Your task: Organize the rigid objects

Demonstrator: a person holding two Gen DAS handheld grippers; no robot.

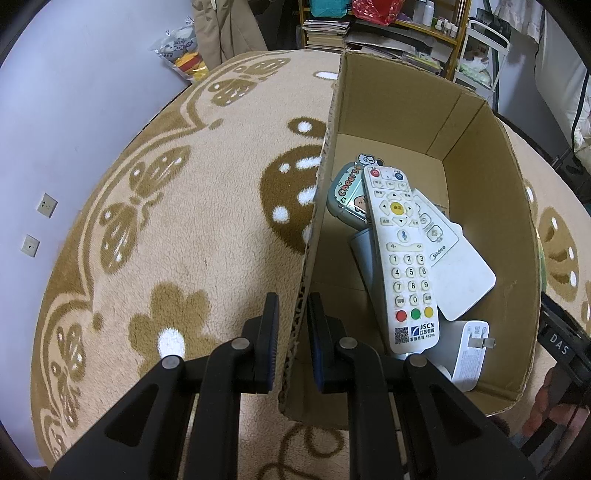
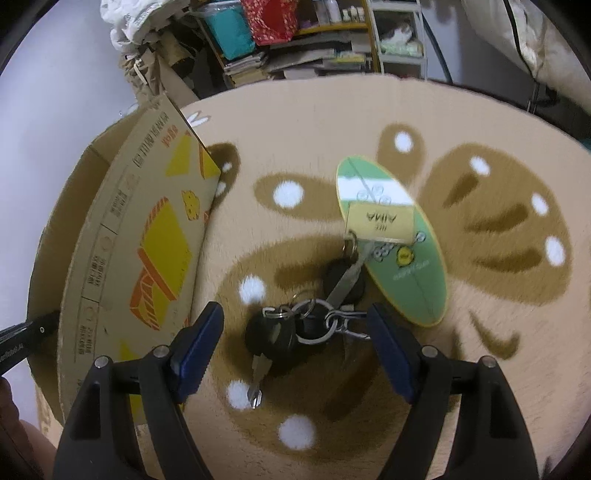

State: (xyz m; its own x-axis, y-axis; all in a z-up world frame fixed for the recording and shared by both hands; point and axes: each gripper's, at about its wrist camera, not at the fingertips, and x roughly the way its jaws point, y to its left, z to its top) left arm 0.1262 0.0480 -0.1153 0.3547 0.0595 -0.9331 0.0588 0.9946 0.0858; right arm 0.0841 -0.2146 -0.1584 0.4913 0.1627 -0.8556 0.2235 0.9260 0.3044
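My left gripper [image 1: 293, 325] is shut on the left wall of the cardboard box [image 1: 325, 155], one finger outside and one inside. In the box lie a white JSCN remote [image 1: 402, 258], a white Midea remote [image 1: 454, 269], a teal cartoon case [image 1: 347, 195] and a white charger plug [image 1: 469, 350]. My right gripper [image 2: 295, 343] is open just above a bunch of black keys on rings [image 2: 291, 328] on the rug. A yellow tag [image 2: 380, 221] on the keys rests on a green oval card [image 2: 402, 258]. The box's printed outer wall [image 2: 147, 258] stands to the left.
A beige rug with brown butterfly patterns [image 1: 184, 240] covers the floor. Shelves with books and bags [image 1: 369, 29] stand behind the rug. A white wall with sockets [image 1: 48, 205] is at the left. The other gripper's arm [image 1: 561, 347] shows at the box's right.
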